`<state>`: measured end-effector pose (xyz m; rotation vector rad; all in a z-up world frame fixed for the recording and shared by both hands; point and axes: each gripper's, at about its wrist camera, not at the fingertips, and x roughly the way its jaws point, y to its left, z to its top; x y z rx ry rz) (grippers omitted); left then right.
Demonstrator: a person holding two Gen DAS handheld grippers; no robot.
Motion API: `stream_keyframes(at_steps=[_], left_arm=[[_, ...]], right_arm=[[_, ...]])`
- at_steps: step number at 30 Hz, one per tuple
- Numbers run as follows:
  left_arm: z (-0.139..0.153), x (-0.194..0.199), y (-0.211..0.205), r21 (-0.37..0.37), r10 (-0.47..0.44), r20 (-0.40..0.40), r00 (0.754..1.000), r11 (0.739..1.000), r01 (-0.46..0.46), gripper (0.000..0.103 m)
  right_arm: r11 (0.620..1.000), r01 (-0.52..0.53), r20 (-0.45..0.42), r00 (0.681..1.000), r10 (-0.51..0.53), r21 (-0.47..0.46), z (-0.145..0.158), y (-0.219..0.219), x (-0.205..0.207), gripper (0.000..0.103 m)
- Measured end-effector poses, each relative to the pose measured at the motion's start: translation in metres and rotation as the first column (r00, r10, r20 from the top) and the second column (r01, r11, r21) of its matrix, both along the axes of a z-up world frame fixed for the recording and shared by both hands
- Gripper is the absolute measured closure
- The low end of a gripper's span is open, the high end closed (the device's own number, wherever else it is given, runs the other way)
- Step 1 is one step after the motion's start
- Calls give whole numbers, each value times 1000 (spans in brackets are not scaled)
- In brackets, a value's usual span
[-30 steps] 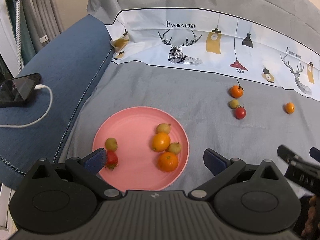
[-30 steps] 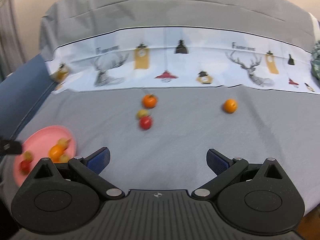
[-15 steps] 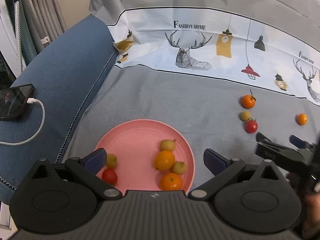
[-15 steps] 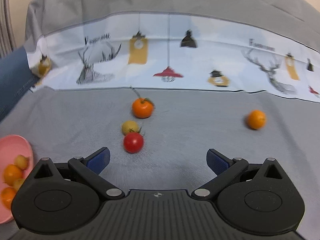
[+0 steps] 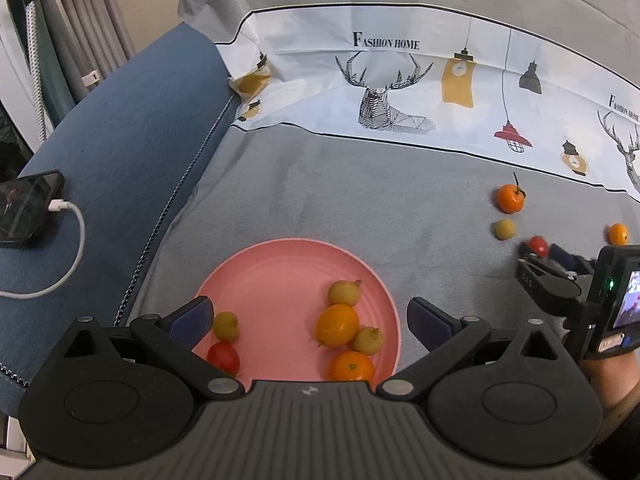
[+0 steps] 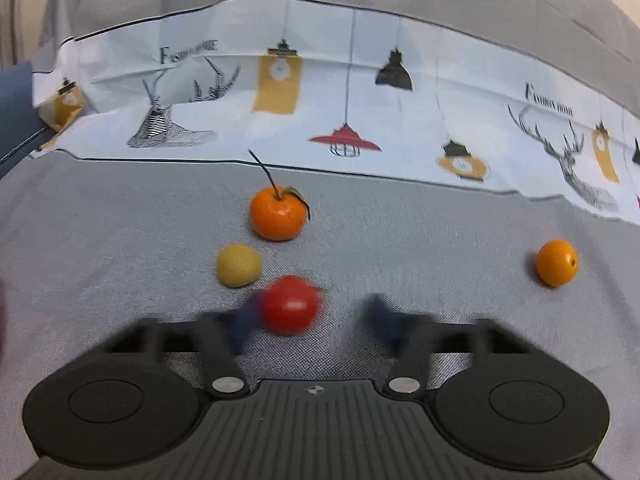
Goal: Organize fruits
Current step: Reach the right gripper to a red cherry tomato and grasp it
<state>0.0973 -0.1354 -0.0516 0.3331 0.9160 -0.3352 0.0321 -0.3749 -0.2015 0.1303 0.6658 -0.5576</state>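
Observation:
A pink plate (image 5: 280, 280) on the grey cover holds several fruits: oranges, yellow-green ones and a red tomato (image 5: 223, 356). My left gripper (image 5: 308, 314) hovers open over the plate's near side with nothing between its fingers. To the right lie a stemmed tangerine (image 6: 276, 214), a yellow-green fruit (image 6: 239, 265), a second red tomato (image 6: 290, 304) and a small orange (image 6: 556, 263). My right gripper (image 6: 314, 316) is low over the cover, its blurred jaws closing around that tomato. The left pad is at the tomato. The right pad still stands apart from it.
A phone (image 5: 26, 206) on a white charging cable (image 5: 76, 240) lies on the blue sofa arm (image 5: 120, 140) at left. A white printed cloth (image 5: 400, 80) runs across the back. A person's hand (image 5: 612, 380) holds the right gripper at the lower right.
My right gripper came forward and down onto the fruit cluster, and its wide jaws narrowed around the red tomato. My left gripper shifted slightly over the plate and stays open.

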Motion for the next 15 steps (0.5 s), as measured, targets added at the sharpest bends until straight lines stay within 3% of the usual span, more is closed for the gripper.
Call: stream_keyframes(at_steps=[5,10,15], left_arm=[[-5,-1,-19,2,-16,-5,1000,1000,16,0],[-17,1,-49,-2,-43,-15,999,999,43,0],[-36,13,-91,-21,-81,-38,996,997,80,0]], right_arm=[[993,120,-9,993,-120,3,4,-13,-22,73],[962,274,-1,962,-274,13,-1,-41,-54,73],[940,336,37,940,-338,55,-6,-60,-70,73]])
